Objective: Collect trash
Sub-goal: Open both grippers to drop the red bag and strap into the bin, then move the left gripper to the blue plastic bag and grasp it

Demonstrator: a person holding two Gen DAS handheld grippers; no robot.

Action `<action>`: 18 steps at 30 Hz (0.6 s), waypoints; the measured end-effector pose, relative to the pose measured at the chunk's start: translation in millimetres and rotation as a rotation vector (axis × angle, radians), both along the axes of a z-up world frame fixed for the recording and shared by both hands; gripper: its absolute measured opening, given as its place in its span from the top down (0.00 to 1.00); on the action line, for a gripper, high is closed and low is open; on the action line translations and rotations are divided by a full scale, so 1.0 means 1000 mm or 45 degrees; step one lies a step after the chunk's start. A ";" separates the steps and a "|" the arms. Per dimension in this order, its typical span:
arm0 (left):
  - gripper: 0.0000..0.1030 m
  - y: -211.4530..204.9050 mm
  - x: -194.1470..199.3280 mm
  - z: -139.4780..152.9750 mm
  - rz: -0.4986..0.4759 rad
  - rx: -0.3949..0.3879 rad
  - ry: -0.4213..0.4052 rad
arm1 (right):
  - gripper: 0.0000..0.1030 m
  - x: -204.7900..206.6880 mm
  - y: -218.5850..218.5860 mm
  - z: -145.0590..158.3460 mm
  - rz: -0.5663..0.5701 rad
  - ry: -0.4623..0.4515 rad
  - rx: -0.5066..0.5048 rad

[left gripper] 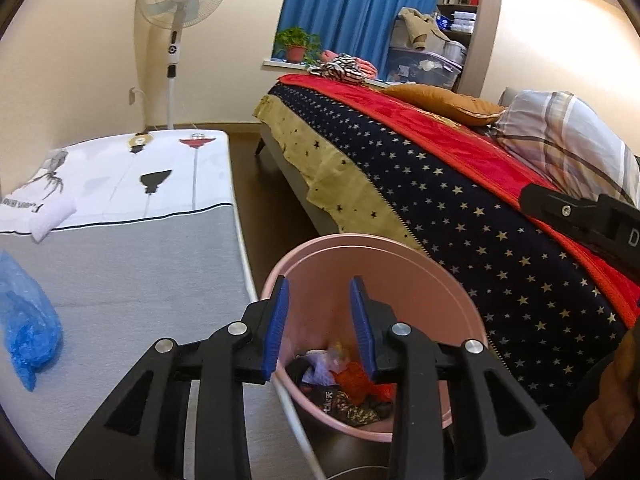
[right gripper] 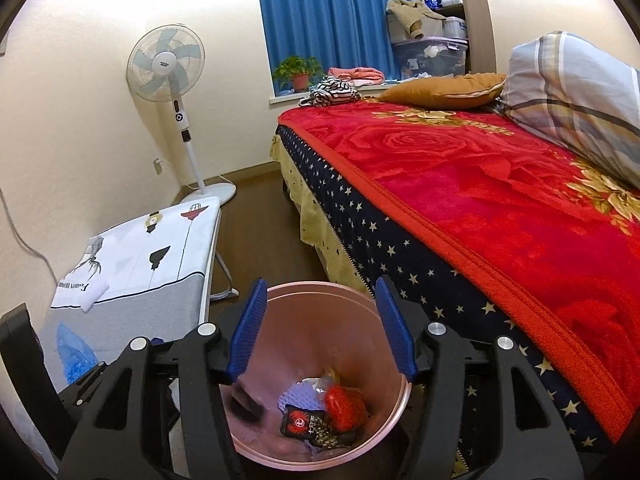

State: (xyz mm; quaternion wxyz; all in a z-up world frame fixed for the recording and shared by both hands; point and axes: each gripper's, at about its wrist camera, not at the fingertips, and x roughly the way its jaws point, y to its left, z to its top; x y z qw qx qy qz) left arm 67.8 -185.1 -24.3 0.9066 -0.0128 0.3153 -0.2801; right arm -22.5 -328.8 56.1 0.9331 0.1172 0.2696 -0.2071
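Hovering over the pink bin (right gripper: 320,300), both grippers: left gripper (left gripper: 320,320) jaws part-open, nothing between; right gripper (right gripper: 320,328) wider, also empty. Trash (right gripper: 328,412) sits at bin bottom, wrappers & red bits. Bin's on floor btwn bed (right gripper: 480,184) & table (left gripper: 120,280).

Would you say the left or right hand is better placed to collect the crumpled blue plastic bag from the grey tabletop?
Left: its empty tongs hang beside the crumpled blue plastic bag.
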 end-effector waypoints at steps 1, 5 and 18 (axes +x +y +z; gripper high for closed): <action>0.69 0.004 0.000 0.000 0.018 0.002 -0.003 | 0.44 0.000 0.001 0.000 0.004 -0.002 0.002; 0.69 0.023 -0.001 0.005 0.105 0.017 -0.026 | 0.44 -0.001 0.008 0.001 0.043 -0.017 -0.003; 0.69 0.116 0.002 0.012 0.500 0.052 -0.056 | 0.44 0.011 0.059 0.003 0.255 -0.077 0.022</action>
